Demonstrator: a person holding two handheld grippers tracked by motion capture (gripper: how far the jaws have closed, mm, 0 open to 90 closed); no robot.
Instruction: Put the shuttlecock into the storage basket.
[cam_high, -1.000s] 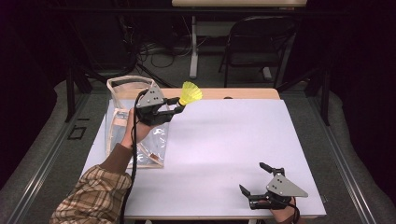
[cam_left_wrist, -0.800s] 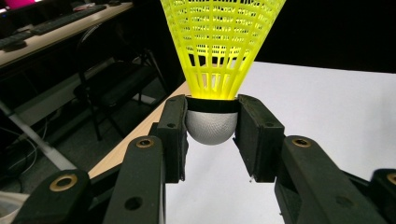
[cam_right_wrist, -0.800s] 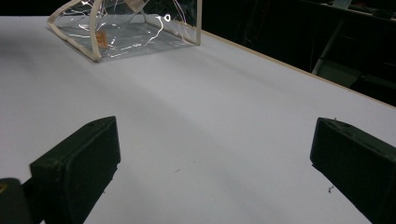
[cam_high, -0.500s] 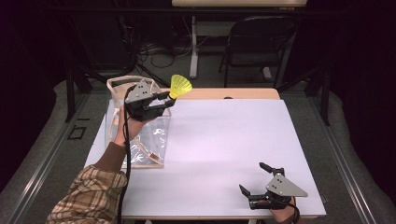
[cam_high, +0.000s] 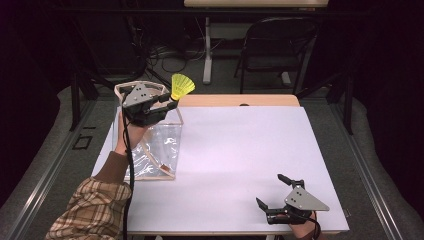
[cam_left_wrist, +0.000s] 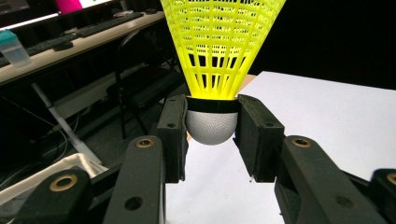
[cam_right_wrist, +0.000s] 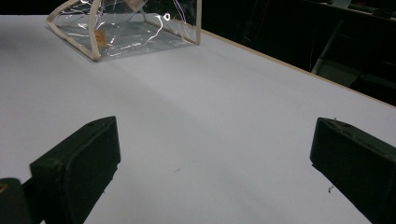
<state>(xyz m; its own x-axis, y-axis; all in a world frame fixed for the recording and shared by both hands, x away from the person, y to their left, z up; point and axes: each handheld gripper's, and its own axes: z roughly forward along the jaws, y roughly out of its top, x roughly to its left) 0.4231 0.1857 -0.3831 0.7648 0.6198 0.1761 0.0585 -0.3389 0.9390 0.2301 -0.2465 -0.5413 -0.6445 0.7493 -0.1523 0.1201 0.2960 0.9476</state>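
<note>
A yellow shuttlecock (cam_high: 182, 86) with a white cork base (cam_left_wrist: 211, 125) is held up in the air by my left gripper (cam_high: 169, 104), whose jaws are shut on the base. It hangs above the open top of a clear plastic bag with cream trim (cam_high: 157, 150) that stands at the table's left side. In the left gripper view the yellow skirt (cam_left_wrist: 219, 42) points up and away. My right gripper (cam_high: 277, 192) rests open near the table's front right corner, with nothing between its pads (cam_right_wrist: 79, 163). The bag (cam_right_wrist: 126, 28) lies far ahead of it.
The white table top (cam_high: 240, 150) has a wooden strip along its far edge (cam_high: 235, 100). A dark folding chair (cam_high: 277, 45) and cables stand on the floor beyond the table. A desk with keyboards (cam_left_wrist: 70, 39) is seen in the left gripper view.
My left gripper has carried the shuttlecock leftward and farther back, from beside the bag to over its top opening. The right gripper has stayed still.
</note>
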